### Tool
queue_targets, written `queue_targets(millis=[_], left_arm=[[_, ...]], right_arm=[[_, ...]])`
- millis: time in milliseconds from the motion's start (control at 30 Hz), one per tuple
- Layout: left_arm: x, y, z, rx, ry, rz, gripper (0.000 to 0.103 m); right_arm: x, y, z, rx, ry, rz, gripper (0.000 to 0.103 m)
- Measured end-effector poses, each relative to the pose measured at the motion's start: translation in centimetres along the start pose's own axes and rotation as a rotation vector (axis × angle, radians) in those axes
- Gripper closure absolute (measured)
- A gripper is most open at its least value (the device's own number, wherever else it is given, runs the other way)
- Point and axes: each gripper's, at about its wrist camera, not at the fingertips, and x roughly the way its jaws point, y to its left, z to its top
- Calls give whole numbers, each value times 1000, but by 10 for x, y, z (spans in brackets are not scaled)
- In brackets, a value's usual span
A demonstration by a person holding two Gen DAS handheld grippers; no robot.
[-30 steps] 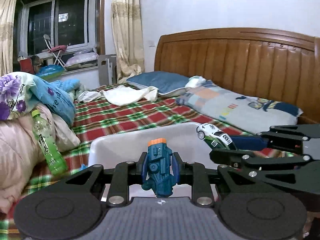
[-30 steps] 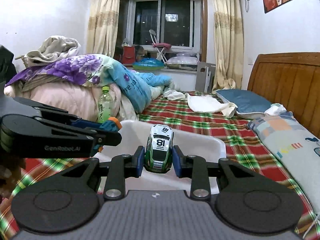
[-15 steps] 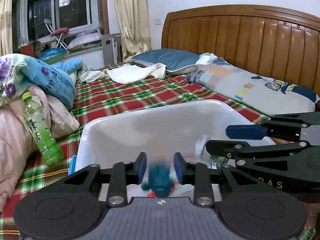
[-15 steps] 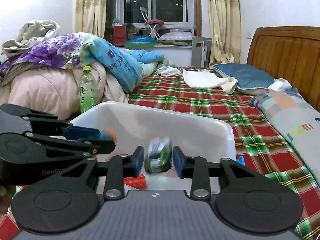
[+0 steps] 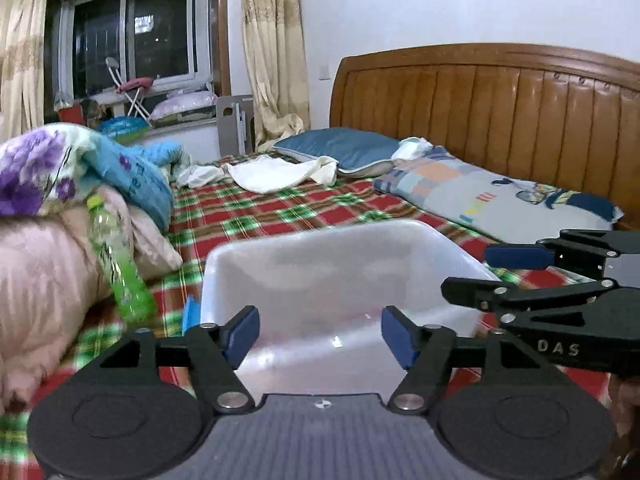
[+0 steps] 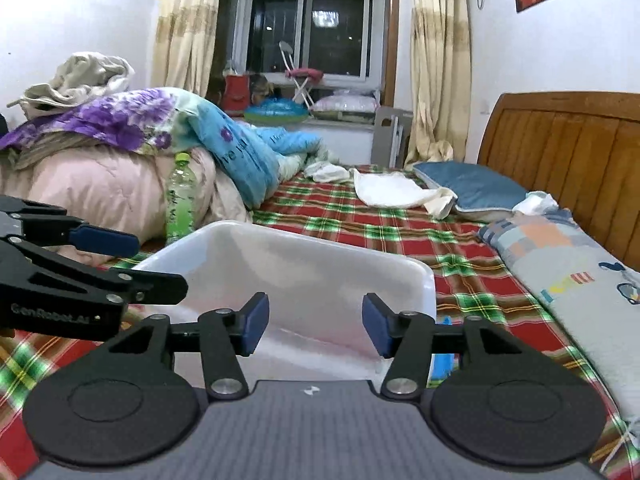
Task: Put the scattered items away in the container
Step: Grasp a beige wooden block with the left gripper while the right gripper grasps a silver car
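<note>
A white plastic bin (image 5: 332,252) sits on the plaid bedspread, also in the right wrist view (image 6: 304,264). My left gripper (image 5: 320,338) is open and empty, held over the bin's near side. My right gripper (image 6: 315,328) is open and empty over the bin too. Each gripper shows in the other's view: the right one (image 5: 516,276) at the right edge, the left one (image 6: 100,256) at the left edge. The bin's floor is mostly hidden. A small blue item (image 5: 191,314) lies on the bed by the bin's left wall, and blue pieces (image 6: 442,360) lie by its right wall.
A green drink bottle (image 5: 120,268) leans on piled pink and floral quilts (image 6: 100,176) at the left. Pillows (image 6: 568,272) and a wooden headboard (image 5: 500,120) are at the right. A white cloth (image 6: 392,190) lies further up the bed.
Both grippers opened and dropped their toys, the blue toy gun and the white race car, into the bin. Both cameras then tilted back up.
</note>
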Motion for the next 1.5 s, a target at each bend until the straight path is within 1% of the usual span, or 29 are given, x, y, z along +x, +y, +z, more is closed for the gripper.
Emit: queue_targets(millis=[67,133,267,400,533,667,800,867,933,1000,1100,1167,1200,1267,1333,1400,1500], left_arm=[[-11,-3,-16,1,12,-11,31],[-19,-8,-36,9,35,-27,31],[-25,-24,-79,33,104,-56,31],[-27,-37,-117,71,169,-71,31],[-29,-40,-140,75,208,-94,31],[-30,-38,-146,56,212,-95,31],[-30,-34,-147,53,204,-83,31],[-27,-31,-144,46,194,-73,31],[-19,-29,-140,24,189,-86,31],[-10,-31,-138,2,201,-95,31],[2,-36,-140,-55,211,-123,31],[10,-41,-144,-77,219,-120,49],[15,-43,-147,-82,233,-123,62],[18,-46,-150,-69,230,-122,63],[15,-47,-151,-37,215,-99,68],[13,-40,-150,-18,219,-68,68],[10,-25,-150,-23,221,-32,68]], right_arm=[[-15,2,-10,4,0,3,41],[-25,5,-22,10,20,15,41],[-38,10,-50,14,84,26,41],[-41,15,-78,30,159,46,41],[-47,23,-105,10,198,60,42],[-51,36,-126,-37,231,120,44],[-54,55,-131,-110,216,137,44],[-53,59,-129,-122,206,129,45],[-52,58,-128,-114,200,104,46],[-53,54,-126,-93,190,90,46],[-56,47,-129,-86,186,54,46],[-57,42,-133,-75,190,38,45],[-58,39,-134,-66,196,33,45],[-59,33,-138,-43,212,22,45],[-59,28,-142,-14,235,30,46],[-58,27,-145,10,259,43,51],[-54,33,-149,14,274,74,55]])
